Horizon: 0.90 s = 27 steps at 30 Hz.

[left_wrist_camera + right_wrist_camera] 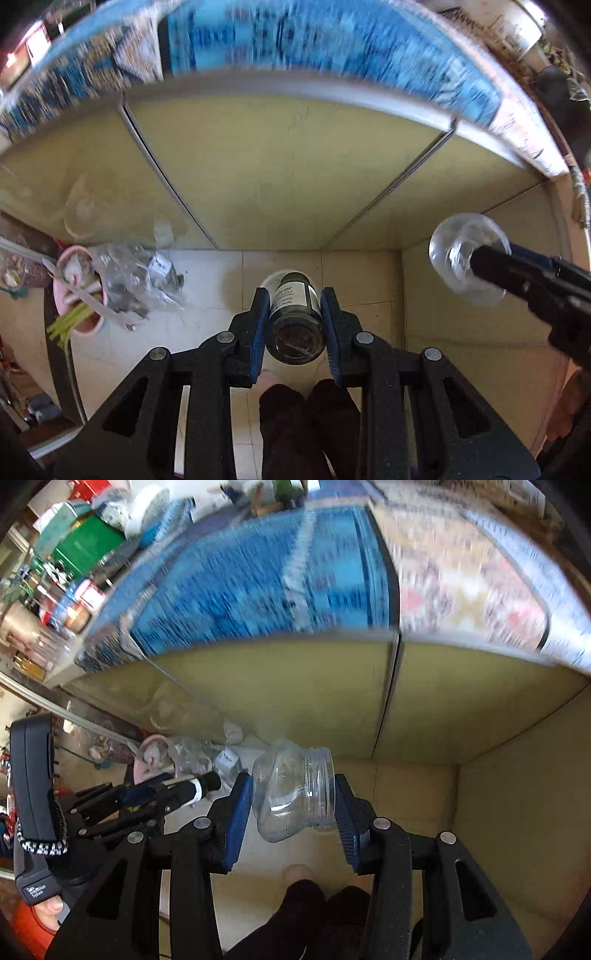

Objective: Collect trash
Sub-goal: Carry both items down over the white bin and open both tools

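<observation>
My left gripper (pixel 295 325) is shut on a small dark glass bottle (pixel 293 317) with a white label, held lengthwise between the blue pads above the tiled floor. My right gripper (pixel 293 803) is shut on a crushed clear plastic jar (pixel 291 794) with a threaded open mouth. That jar also shows in the left wrist view (pixel 467 260) at the right, on the tip of the other gripper. The left gripper with its bottle shows in the right wrist view (pixel 199 786) at the left. A pink trash bin (pixel 79 295) with sticks and clear plastic bags stands on the floor at the left.
Yellow-green cabinet doors (pixel 288 173) face me under a counter covered in blue patterned cloth (pixel 295 37). A crumpled clear bag (pixel 129 280) lies beside the bin. Pale floor tiles (pixel 207 295) lie below. The person's dark legs (pixel 306 424) are under the grippers. Cluttered shelves (pixel 74 554) show upper left.
</observation>
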{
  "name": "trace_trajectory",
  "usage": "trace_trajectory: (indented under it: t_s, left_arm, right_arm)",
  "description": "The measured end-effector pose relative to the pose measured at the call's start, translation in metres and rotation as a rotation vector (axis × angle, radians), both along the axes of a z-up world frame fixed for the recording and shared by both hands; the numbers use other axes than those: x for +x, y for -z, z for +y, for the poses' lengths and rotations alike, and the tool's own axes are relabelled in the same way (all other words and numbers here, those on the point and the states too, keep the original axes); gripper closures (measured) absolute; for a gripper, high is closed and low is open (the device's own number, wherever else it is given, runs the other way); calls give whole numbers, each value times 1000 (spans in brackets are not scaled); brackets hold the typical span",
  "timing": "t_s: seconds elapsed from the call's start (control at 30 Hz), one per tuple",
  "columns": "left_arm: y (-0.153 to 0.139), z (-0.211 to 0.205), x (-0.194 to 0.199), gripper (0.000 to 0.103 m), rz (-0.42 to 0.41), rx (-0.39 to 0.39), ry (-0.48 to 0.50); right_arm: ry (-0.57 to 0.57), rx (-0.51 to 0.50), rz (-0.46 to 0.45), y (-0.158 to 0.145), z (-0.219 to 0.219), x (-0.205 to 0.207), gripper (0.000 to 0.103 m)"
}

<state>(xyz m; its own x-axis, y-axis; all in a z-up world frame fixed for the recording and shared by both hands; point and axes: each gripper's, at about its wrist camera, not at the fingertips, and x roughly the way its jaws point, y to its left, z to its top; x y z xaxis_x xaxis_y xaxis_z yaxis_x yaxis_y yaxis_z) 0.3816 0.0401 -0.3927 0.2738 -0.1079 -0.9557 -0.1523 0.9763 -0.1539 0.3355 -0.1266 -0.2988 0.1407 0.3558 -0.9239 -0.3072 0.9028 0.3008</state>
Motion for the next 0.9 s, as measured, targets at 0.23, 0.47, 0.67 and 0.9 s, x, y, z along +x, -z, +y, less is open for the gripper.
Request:
trace_trajectory:
  t_s: [0.23,0.47,0.67,0.9]
  left_arm:
    - [115,-2,3,76,97,-42,-50]
    - [229,2,5,76,173,-105,-106]
    - [307,0,8,76,205,-142,-147]
    - [372,6,13,76,257,-174,-188]
  right_arm:
    - [-14,-62,117,122,-7,-1,63]
    - [4,-34,203,224,5,-1,63]
    - [-22,-46,225,290,20,3,62]
    - [-83,-75,246,330,30,12,62]
